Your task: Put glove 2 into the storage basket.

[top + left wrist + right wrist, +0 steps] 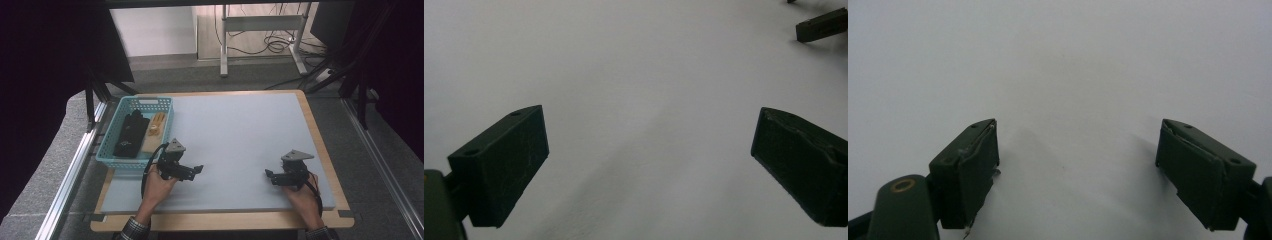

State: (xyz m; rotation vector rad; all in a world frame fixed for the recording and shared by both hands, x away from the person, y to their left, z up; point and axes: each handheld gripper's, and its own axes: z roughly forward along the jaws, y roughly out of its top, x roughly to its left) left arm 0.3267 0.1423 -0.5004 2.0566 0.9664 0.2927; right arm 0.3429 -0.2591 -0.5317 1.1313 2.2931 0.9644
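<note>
Grey mat (240,135) over a wooden board (320,135), across the middle of the high view. Turquoise basket (116,159) at the mat's left edge, middle left of the frame; inside, a black item (131,134) on the left and a tan item (155,131) on the right, side by side; what they are, too small to tell.

Left gripper (196,170) in the lower left-centre of the high view, just right of the basket's near corner, held in the left hand (159,184), jaws pointing toward the frame's right. Grey three-cornered plate (175,146) on top. In the left gripper view, left gripper (649,165) wide open, the two black jaws far apart at the lower corners, nothing between them but bare mat (634,75). Tip of the other gripper (821,25) in the upper right corner of that view.

Right gripper (270,176) in the lower right-centre of the high view, held in the right hand (302,195), jaws pointing toward the frame's left, facing the left gripper and well apart from it. In the right gripper view, right gripper (1075,170) open wide, empty, only plain mat (1063,60) ahead.

Plaid cuffs (134,229) at the bottom edge of the high view.
</note>
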